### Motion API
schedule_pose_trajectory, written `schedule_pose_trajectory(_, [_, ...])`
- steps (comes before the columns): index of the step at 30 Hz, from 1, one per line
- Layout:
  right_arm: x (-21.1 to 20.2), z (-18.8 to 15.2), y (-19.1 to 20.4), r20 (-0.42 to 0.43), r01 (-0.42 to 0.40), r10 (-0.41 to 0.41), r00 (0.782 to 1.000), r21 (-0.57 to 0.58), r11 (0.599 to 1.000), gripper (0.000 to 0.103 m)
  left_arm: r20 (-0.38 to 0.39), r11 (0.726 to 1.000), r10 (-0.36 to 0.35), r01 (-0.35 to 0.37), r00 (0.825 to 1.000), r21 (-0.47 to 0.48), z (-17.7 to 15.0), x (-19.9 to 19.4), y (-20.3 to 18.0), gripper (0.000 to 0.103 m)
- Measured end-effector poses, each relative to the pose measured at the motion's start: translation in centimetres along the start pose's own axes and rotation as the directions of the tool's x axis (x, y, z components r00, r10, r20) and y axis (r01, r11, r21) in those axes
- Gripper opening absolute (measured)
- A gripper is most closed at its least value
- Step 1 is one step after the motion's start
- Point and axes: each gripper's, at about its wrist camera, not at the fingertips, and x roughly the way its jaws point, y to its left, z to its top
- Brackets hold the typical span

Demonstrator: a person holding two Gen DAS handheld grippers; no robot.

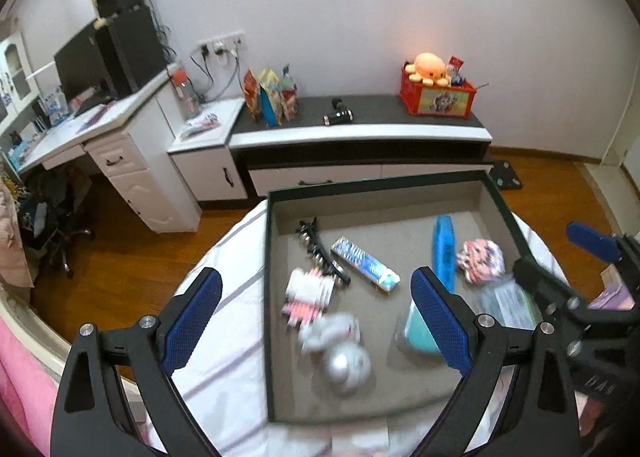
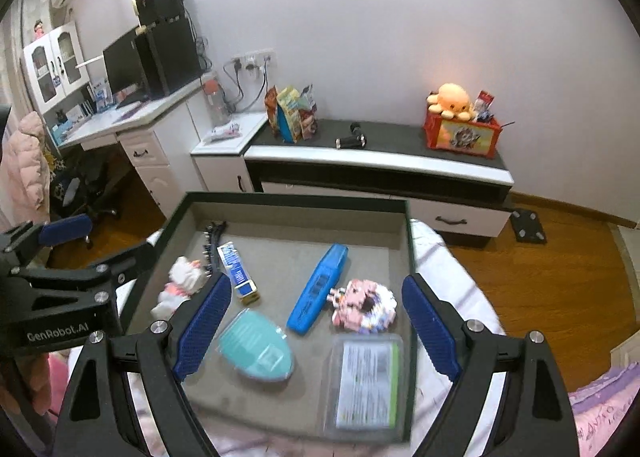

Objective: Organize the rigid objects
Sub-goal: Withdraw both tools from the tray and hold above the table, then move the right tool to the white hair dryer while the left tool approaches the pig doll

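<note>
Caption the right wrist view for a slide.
Open right gripper hovers over a tray holding a blue case.

Left wrist view: looking forward and down from close above the tray's [image 1: 276,297] left side, toward the wall and low cabinet [image 1: 360,133]. Right wrist view: same heading, close above the tray's [image 2: 410,257] right half, slightly nearer the cabinet [image 2: 380,165]. Shared by the 2 views: tray interior, blue case [image 1: 444,253] [image 2: 318,289], cabinet, wall, desk corner.
</note>
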Motion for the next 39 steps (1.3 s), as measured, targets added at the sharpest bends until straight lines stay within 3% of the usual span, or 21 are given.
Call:
schedule_pose_trajectory(9, [-11.7,-4.5,3.1,0.131,0.025,-0.018,0.991,-0.052,0.998,0.088,0.126,1.0,0.008,-0.009,0.992,0.004,-6.6,-10.8,0.7,0.097])
schedule_pose_trajectory(14, [-16.3,-8.1,5.0,0.189,0.025,-0.008,0.982,-0.088,0.996,0.089,0.168,0.999,0.03,-0.037,0.985,0.038,-10.8,-14.2,0.0,0.1])
schedule_pose_trajectory(17, [-18.3,-10.8,5.8,0.217,0.027,-0.002,0.976,-0.11,0.994,0.088,0.179,0.999,0.008,-0.016,0.984,0.047,-13.6,-15.5,-0.5,0.101])
schedule_pose_trajectory(22, [-20.3,-14.8,6.3,0.25,0.062,-0.026,0.968,-0.138,0.989,0.088,0.166,0.998,0.028,-0.036,0.986,0.046,-18.0,-16.3,-1.1,0.101])
schedule_pose_trajectory(27, [-20.5,-17.9,5.6,0.225,0.075,-0.048,0.973,-0.113,0.991,0.088,0.166,0.998,0.039,-0.048,0.985,0.051,-21.2,-16.9,-1.5,0.101])
schedule_pose_trajectory(32, [-19.8,-20.0,5.2,0.191,0.066,-0.05,0.98,-0.076,0.995,0.089,0.143,0.999,-0.006,-0.001,0.99,0.052,-22.5,-16.5,-2.0,0.102])
schedule_pose_trajectory(39, [-18.8,-20.3,4.9,0.173,0.068,-0.056,0.983,-0.066,0.996,0.089,0.115,0.998,-0.018,0.011,0.993,0.063,-23.5,-15.8,-2.9,0.102])
